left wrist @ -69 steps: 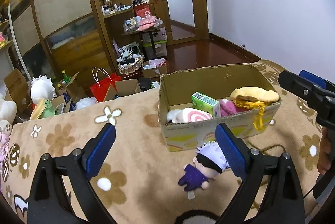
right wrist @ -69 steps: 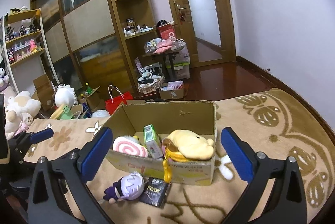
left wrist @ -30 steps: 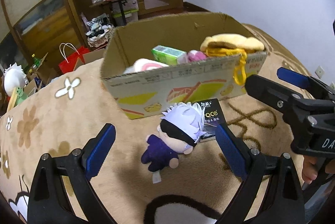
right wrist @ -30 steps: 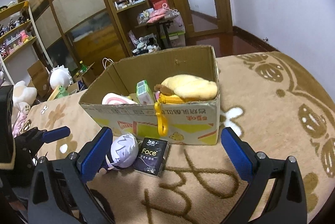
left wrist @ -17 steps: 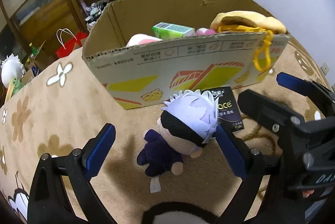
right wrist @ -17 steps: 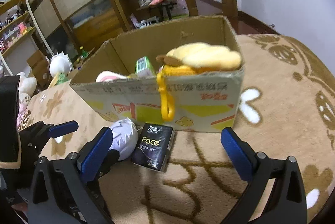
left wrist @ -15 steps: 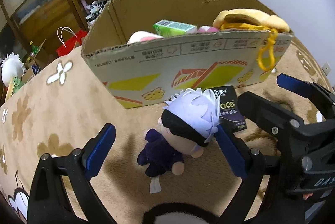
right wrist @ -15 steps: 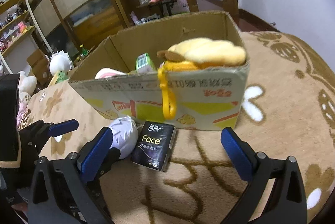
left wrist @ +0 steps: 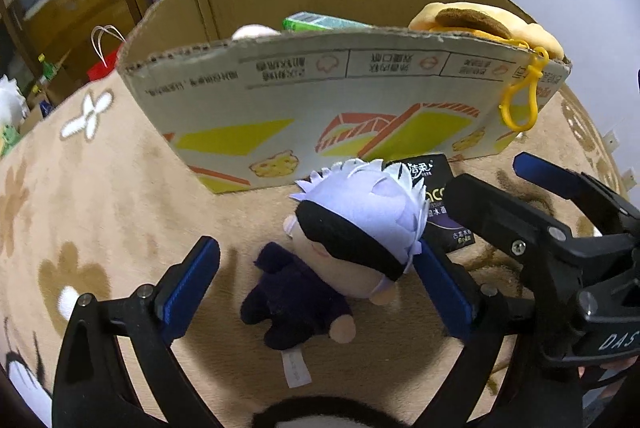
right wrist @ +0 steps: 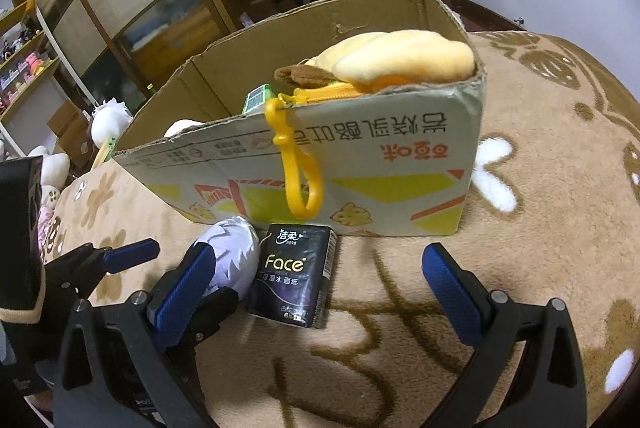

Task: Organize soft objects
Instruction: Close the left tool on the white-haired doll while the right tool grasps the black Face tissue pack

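Lowered close to the blanket in front of the cardboard box [left wrist: 304, 100] over the last 2 seconds: left gripper [left wrist: 316, 288] spread wide around the white-haired doll [left wrist: 344, 240], not yet pinching it. Beside the doll and nearer the box's right end, right gripper [right wrist: 320, 292] equally wide around the black tissue pack [right wrist: 294, 280], holding nothing. Looks like 2 grasps about to close, both items outside the box; yellow plush [right wrist: 400, 60] already inside.

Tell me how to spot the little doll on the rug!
Find the big cardboard box on the tan rug. In front of it lies the doll, beside a black tissue pack. Only the doll has spiky white hair, a black blindfold and dark purple clothes.
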Available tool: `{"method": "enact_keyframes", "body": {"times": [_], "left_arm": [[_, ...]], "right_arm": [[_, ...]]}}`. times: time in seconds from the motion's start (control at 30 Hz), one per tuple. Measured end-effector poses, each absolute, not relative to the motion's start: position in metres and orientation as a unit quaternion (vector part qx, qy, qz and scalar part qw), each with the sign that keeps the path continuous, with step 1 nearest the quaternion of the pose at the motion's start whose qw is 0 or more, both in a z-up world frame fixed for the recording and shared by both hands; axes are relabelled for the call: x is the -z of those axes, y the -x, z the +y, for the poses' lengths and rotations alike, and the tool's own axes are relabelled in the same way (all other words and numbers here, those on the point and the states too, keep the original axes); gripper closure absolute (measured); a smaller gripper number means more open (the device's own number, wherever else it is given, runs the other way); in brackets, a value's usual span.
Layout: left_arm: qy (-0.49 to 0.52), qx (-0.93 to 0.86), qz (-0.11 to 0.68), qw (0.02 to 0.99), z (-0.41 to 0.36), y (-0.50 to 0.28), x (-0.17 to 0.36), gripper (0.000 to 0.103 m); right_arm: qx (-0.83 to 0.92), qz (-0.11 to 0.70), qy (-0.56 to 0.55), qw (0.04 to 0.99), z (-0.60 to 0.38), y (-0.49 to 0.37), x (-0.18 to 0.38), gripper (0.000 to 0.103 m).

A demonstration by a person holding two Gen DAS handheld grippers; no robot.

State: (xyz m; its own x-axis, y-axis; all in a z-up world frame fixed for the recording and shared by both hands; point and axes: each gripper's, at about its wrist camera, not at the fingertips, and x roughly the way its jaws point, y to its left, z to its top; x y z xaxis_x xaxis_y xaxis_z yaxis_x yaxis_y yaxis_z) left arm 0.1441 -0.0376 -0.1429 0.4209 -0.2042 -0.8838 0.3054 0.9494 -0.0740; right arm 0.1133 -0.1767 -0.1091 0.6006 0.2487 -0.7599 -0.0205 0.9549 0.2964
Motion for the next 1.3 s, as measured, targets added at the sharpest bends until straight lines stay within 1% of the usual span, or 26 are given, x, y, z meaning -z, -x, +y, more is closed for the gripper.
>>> {"method": "enact_keyframes", "body": {"times": [0.07, 0.1, 0.13, 0.2, 0.43, 0.5, 0.53, 0.57, 0.6, 0.63, 0.67, 0.77, 0.83, 0.97, 1.03, 1.3], "left_arm": [[-0.045, 0.157, 0.525, 0.835, -0.038, -0.145, 0.145, 0.015], [-0.047, 0.158, 0.528, 0.833, -0.039, -0.146, 0.147, 0.016], [-0.051, 0.159, 0.531, 0.831, -0.04, -0.147, 0.149, 0.021], [-0.052, 0.159, 0.531, 0.831, -0.04, -0.147, 0.151, 0.022], [-0.027, 0.157, 0.522, 0.838, -0.024, -0.153, 0.139, 0.035], [-0.03, 0.155, 0.523, 0.837, -0.022, -0.153, 0.138, 0.037], [-0.033, 0.155, 0.523, 0.838, -0.022, -0.153, 0.138, 0.039], [-0.033, 0.162, 0.522, 0.837, -0.022, -0.153, 0.136, 0.052], [-0.033, 0.164, 0.523, 0.836, -0.024, -0.152, 0.135, 0.052], [-0.036, 0.163, 0.519, 0.839, -0.024, -0.151, 0.132, 0.055], [-0.038, 0.163, 0.516, 0.84, -0.023, -0.151, 0.131, 0.057], [-0.029, 0.16, 0.517, 0.841, -0.016, -0.152, 0.128, 0.059], [-0.02, 0.152, 0.515, 0.843, -0.009, -0.154, 0.125, 0.06], [0.0, 0.134, 0.506, 0.852, 0.003, -0.151, 0.11, 0.06], [0.014, 0.127, 0.505, 0.854, 0.013, -0.155, 0.109, 0.06], [0.055, 0.119, 0.511, 0.849, 0.025, -0.162, 0.114, 0.059]], "right_arm": [[-0.077, 0.441, -0.129, 0.885, -0.175, -0.114, 0.109, 0.0], [-0.078, 0.441, -0.129, 0.885, -0.175, -0.113, 0.109, 0.0], [-0.078, 0.441, -0.128, 0.885, -0.175, -0.113, 0.109, 0.0], [-0.078, 0.441, -0.127, 0.885, -0.174, -0.112, 0.108, 0.0], [-0.083, 0.448, -0.128, 0.881, -0.173, -0.113, 0.111, 0.0], [-0.087, 0.451, -0.13, 0.879, -0.171, -0.114, 0.113, 0.0], [-0.09, 0.455, -0.131, 0.876, -0.17, -0.114, 0.114, 0.001], [-0.091, 0.457, -0.131, 0.875, -0.169, -0.114, 0.115, 0.002], [-0.093, 0.459, -0.132, 0.874, -0.168, -0.114, 0.116, 0.005], [-0.094, 0.459, -0.134, 0.873, -0.167, -0.114, 0.117, 0.01], [-0.096, 0.46, -0.138, 0.872, -0.168, -0.114, 0.117, 0.012], [-0.098, 0.458, -0.139, 0.873, -0.168, -0.112, 0.117, 0.015], [-0.1, 0.456, -0.142, 0.873, -0.168, -0.111, 0.116, 0.022], [-0.106, 0.45, -0.139, 0.876, -0.164, -0.109, 0.112, 0.024], [-0.108, 0.45, -0.138, 0.876, -0.162, -0.11, 0.112, 0.028], [-0.108, 0.462, -0.118, 0.872, -0.154, -0.116, 0.122, 0.028]]}}
